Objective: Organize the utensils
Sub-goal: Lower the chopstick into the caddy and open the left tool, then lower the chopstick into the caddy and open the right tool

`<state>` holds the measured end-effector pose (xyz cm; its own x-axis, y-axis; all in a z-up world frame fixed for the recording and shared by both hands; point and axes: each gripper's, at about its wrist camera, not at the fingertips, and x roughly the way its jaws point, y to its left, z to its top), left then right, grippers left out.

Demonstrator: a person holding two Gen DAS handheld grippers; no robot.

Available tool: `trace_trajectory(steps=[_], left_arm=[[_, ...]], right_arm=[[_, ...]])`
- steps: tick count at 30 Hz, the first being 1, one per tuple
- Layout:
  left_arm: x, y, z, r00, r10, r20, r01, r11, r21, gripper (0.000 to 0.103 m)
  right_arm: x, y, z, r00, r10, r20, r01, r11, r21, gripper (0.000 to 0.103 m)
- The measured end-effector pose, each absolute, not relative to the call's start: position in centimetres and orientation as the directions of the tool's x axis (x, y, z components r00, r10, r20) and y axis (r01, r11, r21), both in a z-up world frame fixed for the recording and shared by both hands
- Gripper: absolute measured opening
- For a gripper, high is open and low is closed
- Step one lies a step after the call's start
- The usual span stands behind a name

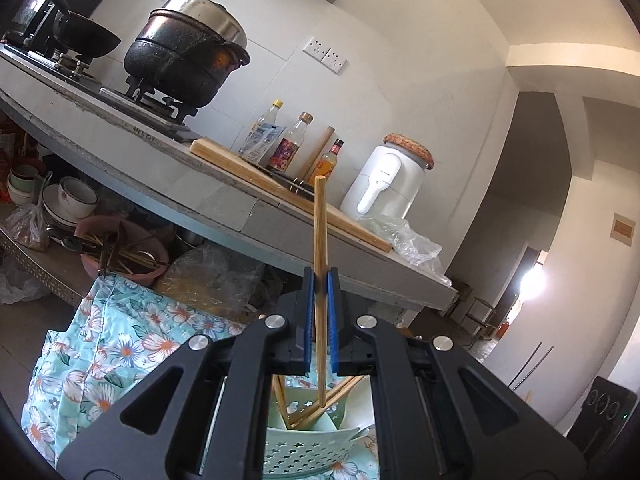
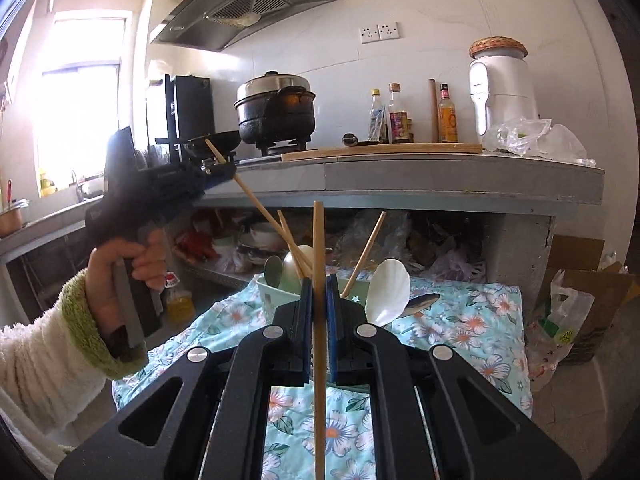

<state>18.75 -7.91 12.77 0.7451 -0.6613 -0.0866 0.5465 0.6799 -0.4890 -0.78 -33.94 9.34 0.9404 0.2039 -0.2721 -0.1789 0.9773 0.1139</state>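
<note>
My left gripper (image 1: 320,280) is shut on a wooden chopstick (image 1: 320,220) that stands upright between its blue pads. The stick's lower end hangs over the pale green utensil holder (image 1: 308,448), which has other chopsticks in it. In the right wrist view, my right gripper (image 2: 319,284) is shut on a second upright chopstick (image 2: 318,232). Beyond it, the holder (image 2: 268,292) contains spoons, a white shell-shaped scoop (image 2: 390,292) and chopsticks. At the left, a hand carries the left gripper (image 2: 230,170), whose slanted chopstick (image 2: 256,204) points down towards the holder.
The holder stands on a floral cloth (image 2: 460,328). Behind it runs a grey counter (image 2: 440,184) with a black pot (image 2: 276,116), bottles (image 2: 398,116), a cutting board (image 2: 380,150) and a white appliance (image 2: 502,88). Bowls and bags fill the shelf beneath.
</note>
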Motion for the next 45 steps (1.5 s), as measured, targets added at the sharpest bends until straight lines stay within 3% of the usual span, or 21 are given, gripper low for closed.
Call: trace_trajectory(steps=[10,14,21,30,38,45], left_arm=[[18.9,-8.9,8.9,0.737,-0.653,-0.174,0.513,0.708,-0.485,0.005],[18.8,-8.7,8.3,0.724,-0.661,-0.196,0.501,0.699,-0.511,0.025],[17.6,-7.8,8.2,0.726,-0.658,-0.202,0.494,0.702,-0.513,0.044],[14.4,-5.2,8.7,0.76,-0.616,-0.207,0.471,0.742,-0.477,0.068],[10.9,-3.1,6.9,0.774,-0.568,-0.28,0.444,0.802,-0.398,0.08],[9.1,-1.7,4.7,0.777,-0.531,-0.339,0.406,0.833,-0.375,0.084]], right_arm=[[-1.4,-34.1,9.6,0.944,0.197,-0.264,-0.171,0.978,0.118,0.007],[-1.5,-33.9,10.0,0.947,0.191,-0.256,-0.167,0.98,0.111,0.007],[-1.3,-33.7,11.5,0.959,0.184,-0.214,-0.165,0.981,0.101,0.007],[1.8,-33.6,16.0,0.983,0.175,-0.051,-0.167,0.976,0.141,0.007],[8.1,-32.4,18.5,0.992,0.104,0.066,-0.113,0.981,0.16,0.007],[14.0,-31.3,16.2,0.997,0.061,0.045,-0.068,0.982,0.176,0.007]])
